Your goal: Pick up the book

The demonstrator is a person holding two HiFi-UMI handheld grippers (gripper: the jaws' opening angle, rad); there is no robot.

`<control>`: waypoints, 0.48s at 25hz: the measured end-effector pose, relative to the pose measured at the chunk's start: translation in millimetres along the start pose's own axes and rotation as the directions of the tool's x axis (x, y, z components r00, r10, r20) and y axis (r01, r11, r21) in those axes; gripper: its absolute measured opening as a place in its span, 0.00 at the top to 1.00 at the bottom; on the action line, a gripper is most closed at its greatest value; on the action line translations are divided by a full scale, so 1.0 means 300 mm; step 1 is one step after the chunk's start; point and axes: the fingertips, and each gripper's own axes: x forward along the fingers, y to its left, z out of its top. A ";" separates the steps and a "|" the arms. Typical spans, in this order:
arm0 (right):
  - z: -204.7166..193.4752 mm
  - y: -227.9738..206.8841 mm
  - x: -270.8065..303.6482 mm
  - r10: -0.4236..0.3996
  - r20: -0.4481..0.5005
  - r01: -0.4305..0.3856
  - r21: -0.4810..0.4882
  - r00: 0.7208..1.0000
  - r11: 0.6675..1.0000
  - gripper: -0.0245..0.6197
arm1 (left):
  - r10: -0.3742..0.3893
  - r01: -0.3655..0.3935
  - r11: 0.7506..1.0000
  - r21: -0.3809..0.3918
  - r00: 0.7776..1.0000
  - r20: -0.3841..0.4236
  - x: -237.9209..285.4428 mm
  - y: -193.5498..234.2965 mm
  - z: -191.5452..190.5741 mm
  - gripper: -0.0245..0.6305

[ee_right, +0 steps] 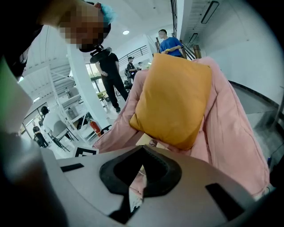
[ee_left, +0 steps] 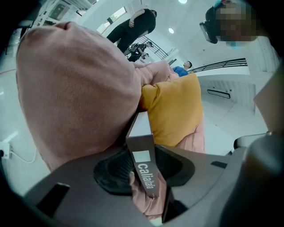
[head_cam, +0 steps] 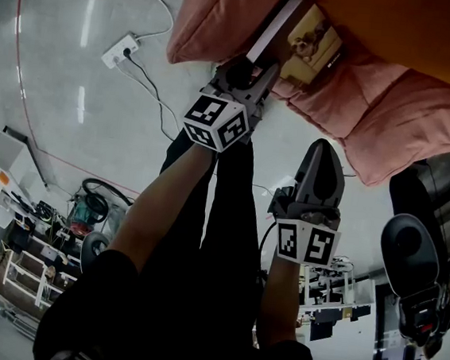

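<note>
The book (head_cam: 308, 38) has a dog picture on its cover and a pale edge. It lies wedged among pink cushions (head_cam: 227, 12) under an orange pillow (head_cam: 401, 26). My left gripper (head_cam: 257, 68) is shut on the book's near end. In the left gripper view the book's grey printed spine (ee_left: 142, 133) stands upright between the pads, with my left gripper (ee_left: 144, 156) closed round it. My right gripper (head_cam: 322, 145) hangs shut with nothing in it, below the pink cushion to the right of the book. In its own view my right gripper (ee_right: 143, 148) points at the orange pillow (ee_right: 175, 97).
A white power strip (head_cam: 120, 51) with trailing cables lies on the glossy floor to the left. A black machine (head_cam: 410, 243) stands at the right. Two people (ee_right: 111, 73) stand in the background, one in a blue shirt (ee_right: 167, 44). Shelves and carts (head_cam: 34, 251) stand farther off.
</note>
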 end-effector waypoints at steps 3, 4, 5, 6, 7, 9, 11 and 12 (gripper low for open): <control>-0.002 -0.004 -0.016 -0.004 0.005 0.004 -0.002 1.000 1.000 0.96 | -0.014 0.014 0.999 0.035 1.000 0.005 -0.019 -0.027 0.000 0.72; -0.004 -0.003 -0.022 -0.005 0.008 0.005 -0.002 1.000 1.000 0.96 | -0.018 0.018 0.999 0.046 1.000 0.006 -0.029 -0.036 0.001 0.72; -0.004 0.000 -0.029 -0.005 0.011 0.005 -0.003 1.000 1.000 0.96 | -0.022 0.021 0.998 0.054 1.000 0.008 -0.039 -0.043 0.002 0.72; -0.002 0.002 -0.037 -0.006 0.017 0.006 -0.004 1.000 1.000 0.96 | -0.024 0.023 0.998 0.060 1.000 0.011 -0.048 -0.051 0.006 0.72; 0.004 0.005 -0.046 -0.008 0.022 0.008 -0.005 1.000 1.000 0.96 | -0.026 0.025 0.998 0.065 1.000 0.013 -0.058 -0.060 0.012 0.72; 0.019 0.008 -0.067 -0.013 0.032 0.013 -0.006 0.999 1.000 0.96 | -0.027 0.026 0.997 0.071 0.999 0.017 -0.075 -0.079 0.024 0.73; 0.034 0.008 -0.082 -0.014 0.041 0.015 -0.007 0.999 1.000 0.96 | -0.027 0.025 0.997 0.073 0.999 0.021 -0.086 -0.092 0.033 0.73; 0.039 0.008 -0.088 -0.014 0.047 0.015 -0.008 0.999 1.000 0.96 | -0.026 0.025 0.997 0.076 0.999 0.024 -0.090 -0.094 0.038 0.73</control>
